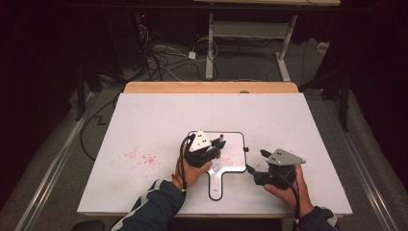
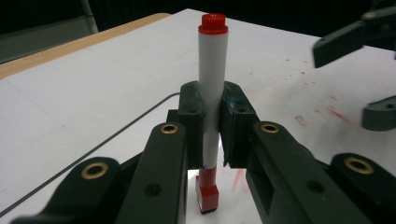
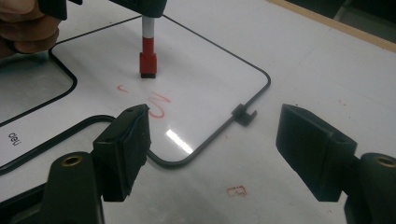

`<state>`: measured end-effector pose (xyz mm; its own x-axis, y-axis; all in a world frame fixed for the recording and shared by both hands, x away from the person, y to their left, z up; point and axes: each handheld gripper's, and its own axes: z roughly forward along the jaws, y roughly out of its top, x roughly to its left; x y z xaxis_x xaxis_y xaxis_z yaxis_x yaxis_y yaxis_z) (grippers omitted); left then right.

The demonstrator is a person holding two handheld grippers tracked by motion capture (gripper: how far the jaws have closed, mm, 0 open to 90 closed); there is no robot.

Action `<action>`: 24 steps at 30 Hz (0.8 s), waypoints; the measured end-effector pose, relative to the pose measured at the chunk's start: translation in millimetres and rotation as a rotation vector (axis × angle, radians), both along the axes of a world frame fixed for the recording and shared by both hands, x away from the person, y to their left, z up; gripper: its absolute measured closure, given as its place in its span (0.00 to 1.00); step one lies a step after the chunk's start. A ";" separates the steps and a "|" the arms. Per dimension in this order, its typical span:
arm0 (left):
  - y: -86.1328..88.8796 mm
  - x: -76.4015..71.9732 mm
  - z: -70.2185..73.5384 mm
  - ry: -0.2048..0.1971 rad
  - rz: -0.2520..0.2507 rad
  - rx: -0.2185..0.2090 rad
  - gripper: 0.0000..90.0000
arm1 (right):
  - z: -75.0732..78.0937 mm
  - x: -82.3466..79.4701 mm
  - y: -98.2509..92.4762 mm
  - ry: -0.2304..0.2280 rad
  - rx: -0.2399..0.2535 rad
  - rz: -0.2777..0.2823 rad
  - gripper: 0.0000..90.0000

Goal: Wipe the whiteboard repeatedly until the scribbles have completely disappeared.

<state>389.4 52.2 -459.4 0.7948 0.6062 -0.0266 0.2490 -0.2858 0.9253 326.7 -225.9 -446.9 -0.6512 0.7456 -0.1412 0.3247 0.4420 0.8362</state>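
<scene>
Marker [image 1: 220, 140] sits clamped in the left gripper [image 1: 215, 147] over the small whiteboard [image 1: 235, 144]. Left gripper view: grip is mid-barrel, so downward pressure could let it slide. Right gripper view: right gripper [image 3: 212, 149] gapes, empty, at the board's edge; unsteadied, the board may shift.

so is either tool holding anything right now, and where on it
The left tool is shut on the marker, gripping the white barrel at mid-length, with the eraser end down on the small whiteboard. The right tool is open, holding nothing.
</scene>
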 end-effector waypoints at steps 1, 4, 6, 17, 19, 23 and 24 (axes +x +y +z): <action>1.8 1.2 -0.6 0.012 0.002 -0.015 0.88 | 0.5 0.2 -0.7 -0.001 0.001 -0.001 0.30; -1.9 -1.5 -2.4 0.023 -0.006 -0.041 0.88 | -0.3 1.1 -0.8 0.002 0.005 -0.003 0.31; -10.5 -6.9 -2.8 0.015 -0.036 -0.039 0.88 | -0.5 1.1 -0.7 0.001 0.001 0.001 0.31; -13.3 -10.8 0.5 -0.017 -0.035 0.019 0.88 | -0.6 0.8 -2.0 -0.001 -0.002 -0.001 0.31; -3.9 -10.7 0.4 -0.016 -0.018 0.021 0.88 | -0.2 0.7 -2.4 -0.001 -0.001 -0.002 0.31; 7.5 -15.1 -1.1 -0.005 -0.005 0.001 0.88 | 0.6 1.3 -3.6 -0.003 -0.001 -0.007 0.31; 7.1 -15.7 -1.2 -0.005 -0.004 0.000 0.88 | 0.4 1.4 -3.1 0.000 0.002 -0.010 0.31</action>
<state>373.6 59.4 -460.6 0.7971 0.6034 -0.0226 0.2432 -0.2865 0.9267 328.2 -229.0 -446.5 -0.6440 0.7522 -0.1396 0.3289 0.4370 0.8372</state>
